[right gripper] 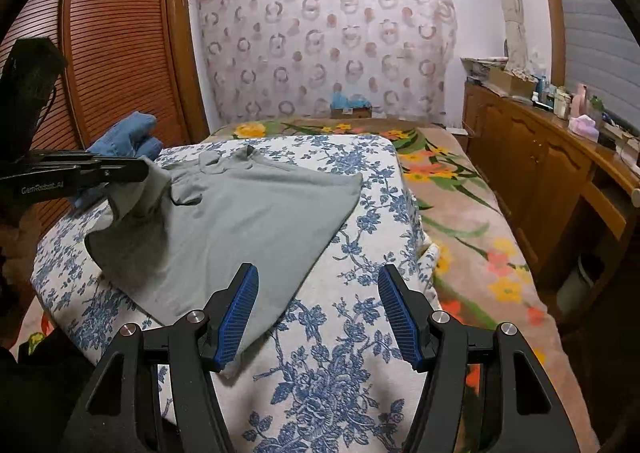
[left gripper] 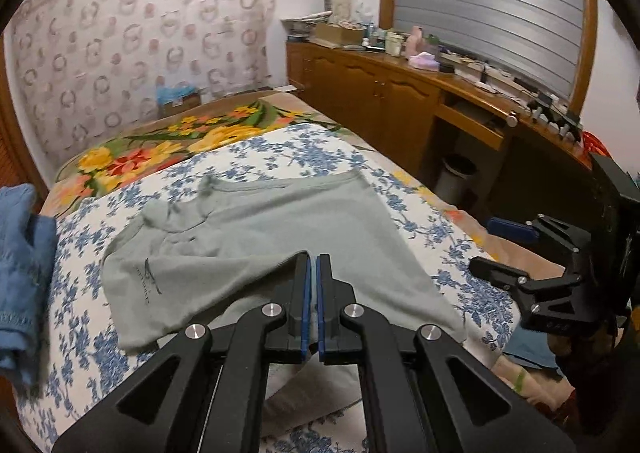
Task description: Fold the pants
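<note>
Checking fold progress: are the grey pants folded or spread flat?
Partly folded: the grey pants lie mostly flat on the floral sheet, one edge lifted in the shut left gripper.

The left gripper (left gripper: 313,265) has its two blue-padded fingers drawn together, with only a thin slit between the pads, and grey cloth is pinched at the tips; seen from the right wrist view it (right gripper: 142,169) lies flat and level, reaching in from the left edge. The right gripper (right gripper: 318,281) holds its fingers spread wide apart, the ribbed blue pads (right gripper: 240,305) facing each other with nothing between them. In the left wrist view it (left gripper: 490,249) sits off to the right, parted and pointing leftward
</note>
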The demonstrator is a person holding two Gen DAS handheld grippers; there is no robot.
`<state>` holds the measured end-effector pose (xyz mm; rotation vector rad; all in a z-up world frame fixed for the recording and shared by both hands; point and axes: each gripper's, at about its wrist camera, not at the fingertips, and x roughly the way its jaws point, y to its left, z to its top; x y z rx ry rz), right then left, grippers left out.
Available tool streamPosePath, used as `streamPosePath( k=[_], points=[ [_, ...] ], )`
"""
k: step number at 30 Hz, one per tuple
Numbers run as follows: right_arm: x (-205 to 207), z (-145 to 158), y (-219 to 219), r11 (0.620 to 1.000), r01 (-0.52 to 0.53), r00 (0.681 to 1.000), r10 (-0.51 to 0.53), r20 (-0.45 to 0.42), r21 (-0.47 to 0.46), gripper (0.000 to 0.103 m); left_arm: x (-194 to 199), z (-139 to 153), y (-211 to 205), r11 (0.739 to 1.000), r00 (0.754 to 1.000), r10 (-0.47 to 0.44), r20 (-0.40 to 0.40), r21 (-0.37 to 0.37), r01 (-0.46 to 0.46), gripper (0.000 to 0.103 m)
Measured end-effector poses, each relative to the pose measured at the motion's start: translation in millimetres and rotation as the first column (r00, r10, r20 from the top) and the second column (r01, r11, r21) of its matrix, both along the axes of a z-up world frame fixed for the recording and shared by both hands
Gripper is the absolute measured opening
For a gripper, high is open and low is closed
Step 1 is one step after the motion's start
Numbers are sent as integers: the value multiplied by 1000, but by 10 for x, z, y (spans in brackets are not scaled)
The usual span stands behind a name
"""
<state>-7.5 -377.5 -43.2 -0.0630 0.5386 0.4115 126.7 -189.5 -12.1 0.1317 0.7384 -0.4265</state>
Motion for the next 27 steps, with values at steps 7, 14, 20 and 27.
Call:
streamPosePath(
  k=[7,14,20,27],
  points=[
    [152,26,128,1000,-7,1000,7,-9,11,64,-33,2,85,999,999,32,29,29,-33,30],
    [257,15,382,999,-43,999,43,-11,16,64,-128,-61,466,995,993,103,62,6,-104,75],
    [416,-121,673,994,-106,993,107,-45,20,58,-159,-273,804,987,986,163,29,2,-163,75],
    [591,-226,931,987,-159,983,159,-94,14,47,-121,-505,1036,983,983,183,-17,-6,-183,75]
  ],
)
